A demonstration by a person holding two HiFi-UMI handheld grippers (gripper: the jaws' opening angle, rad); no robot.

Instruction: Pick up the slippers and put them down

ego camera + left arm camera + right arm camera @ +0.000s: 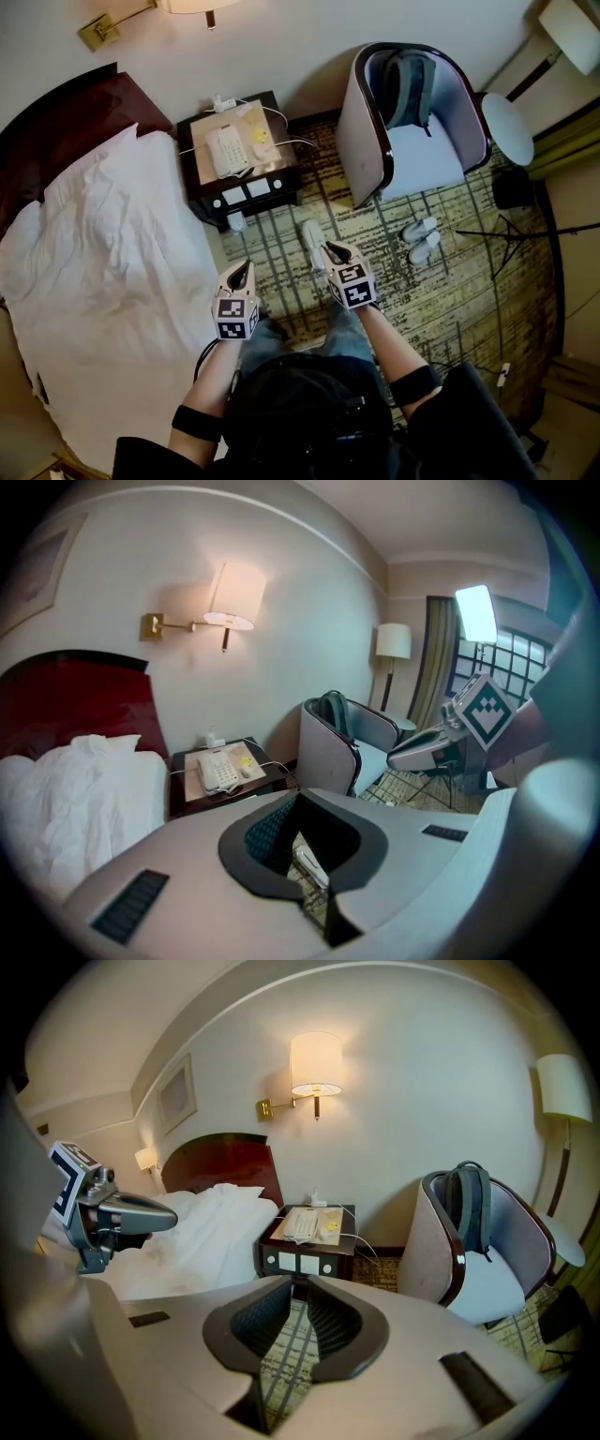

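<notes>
Slippers (420, 240): pair on carpet (469, 309) by chair (361, 141), your 2 o'clock, untouched.
Lone slipper (312, 246): on carpet, 12 o'clock, just beside your right gripper (333, 251).
Right jaws slightly spread, empty.
Left gripper (242, 272) jaws pressed together, empty.
Pair likely left.

Grey left claw (246, 266) and right claw (331, 247), black-and-white marker cubes (235, 317), black forearm bands (196, 422), jeans (281, 339).

Carpet (469, 319) w/ slipper pair (421, 240), armchair (412, 141), nightstand (239, 178).

Hotel bedroom: bed (103, 262), nightstand phone (226, 150), wall lamp (230, 597)
</notes>
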